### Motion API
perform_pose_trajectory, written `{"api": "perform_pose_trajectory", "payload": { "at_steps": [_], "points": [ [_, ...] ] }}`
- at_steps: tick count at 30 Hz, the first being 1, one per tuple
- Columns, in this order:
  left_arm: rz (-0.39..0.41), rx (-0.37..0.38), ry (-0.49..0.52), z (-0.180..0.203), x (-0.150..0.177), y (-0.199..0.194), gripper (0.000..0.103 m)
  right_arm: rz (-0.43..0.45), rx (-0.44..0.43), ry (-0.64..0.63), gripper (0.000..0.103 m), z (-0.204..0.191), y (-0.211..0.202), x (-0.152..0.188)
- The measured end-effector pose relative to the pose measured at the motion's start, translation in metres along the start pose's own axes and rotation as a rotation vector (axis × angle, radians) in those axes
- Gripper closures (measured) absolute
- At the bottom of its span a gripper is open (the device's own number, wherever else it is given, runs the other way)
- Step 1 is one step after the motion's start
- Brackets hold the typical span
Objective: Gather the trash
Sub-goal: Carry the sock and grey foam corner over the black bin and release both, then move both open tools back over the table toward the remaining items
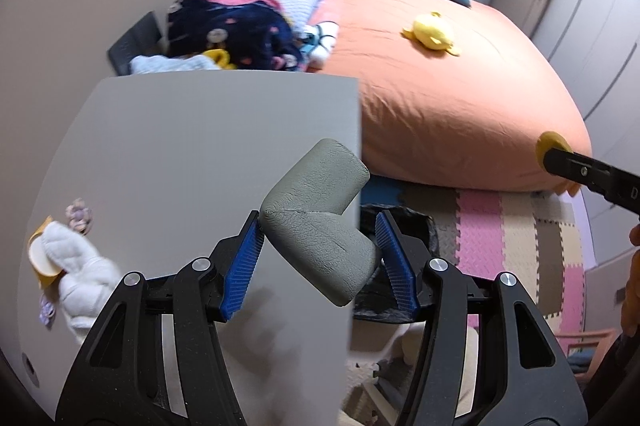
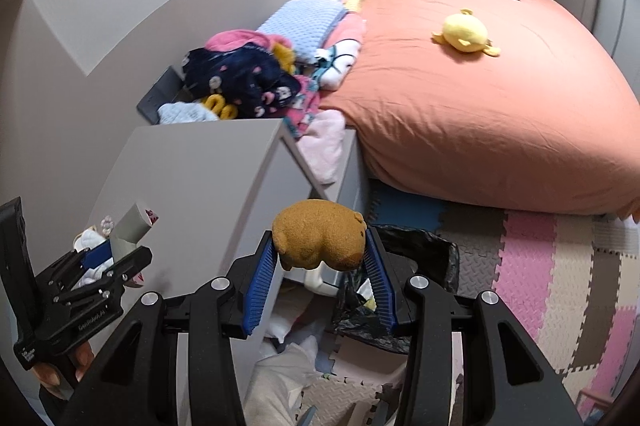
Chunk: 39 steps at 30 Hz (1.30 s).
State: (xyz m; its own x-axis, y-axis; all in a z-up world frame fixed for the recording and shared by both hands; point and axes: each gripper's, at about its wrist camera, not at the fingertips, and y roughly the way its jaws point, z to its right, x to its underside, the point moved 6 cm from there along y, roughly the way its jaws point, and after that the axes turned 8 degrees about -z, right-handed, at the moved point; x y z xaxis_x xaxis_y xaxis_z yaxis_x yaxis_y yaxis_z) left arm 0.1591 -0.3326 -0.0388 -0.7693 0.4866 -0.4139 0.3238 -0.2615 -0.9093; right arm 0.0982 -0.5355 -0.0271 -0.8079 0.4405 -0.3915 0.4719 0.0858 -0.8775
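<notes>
Two grippers are loaded. In the left wrist view, the left gripper point(image 1: 320, 246) is clamped on a grey foam corner guard point(image 1: 316, 222), with the black-lined trash bin point(image 1: 404, 222) just beyond its fingertips. In the right wrist view, the right gripper point(image 2: 320, 262) pinches a brown plush toy point(image 2: 320, 236); the bin point(image 2: 416, 246) sits beneath, so both drops seem pending.

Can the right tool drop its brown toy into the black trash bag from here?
Probably yes: the right tool holds the brown toy just above the black trash bag, whose open mouth looks unobstructed.
</notes>
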Motion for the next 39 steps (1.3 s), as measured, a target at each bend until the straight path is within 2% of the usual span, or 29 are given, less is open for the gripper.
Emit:
{"api": "perform_pose_trajectory", "payload": {
  "at_steps": [5, 11, 24, 25, 26, 28, 29, 31, 39],
  "points": [
    [-0.024, 0.018, 0.065, 0.033, -0.003, 0.013, 0.046, 0.008, 0.023, 0.052, 0.057, 0.031, -0.003, -0.004],
    [-0.072, 0.047, 0.12, 0.065, 0.003, 0.032, 0.045, 0.002, 0.092, 0.089, 0.057, 0.068, -0.001, -0.006],
    [-0.178, 0.057, 0.235, 0.105, 0.009, 0.074, 0.045, -0.063, 0.175, 0.162, 0.057, 0.118, 0.032, -0.017],
    [-0.193, 0.062, 0.245, 0.108, 0.01, 0.077, 0.043, -0.068, 0.18, 0.167, 0.057, 0.12, 0.034, -0.018],
    [-0.21, 0.066, 0.258, 0.111, 0.012, 0.08, 0.027, -0.072, 0.186, 0.173, 0.055, 0.123, 0.037, -0.02],
    [-0.23, 0.05, 0.288, 0.114, 0.016, 0.085, 0.007, -0.095, 0.195, 0.186, 0.044, 0.128, 0.043, -0.022],
    [-0.216, 0.033, 0.305, 0.116, 0.017, 0.085, 0.007, -0.101, 0.191, 0.196, 0.039, 0.129, 0.045, -0.024],
    [-0.209, 0.009, 0.334, 0.119, 0.017, 0.086, 0.007, -0.094, 0.205, 0.204, 0.036, 0.133, 0.046, -0.027],
    [-0.213, 0.009, 0.301, 0.108, 0.013, 0.085, 0.007, -0.097, 0.219, 0.201, 0.035, 0.133, 0.05, -0.028]
  ]
}}
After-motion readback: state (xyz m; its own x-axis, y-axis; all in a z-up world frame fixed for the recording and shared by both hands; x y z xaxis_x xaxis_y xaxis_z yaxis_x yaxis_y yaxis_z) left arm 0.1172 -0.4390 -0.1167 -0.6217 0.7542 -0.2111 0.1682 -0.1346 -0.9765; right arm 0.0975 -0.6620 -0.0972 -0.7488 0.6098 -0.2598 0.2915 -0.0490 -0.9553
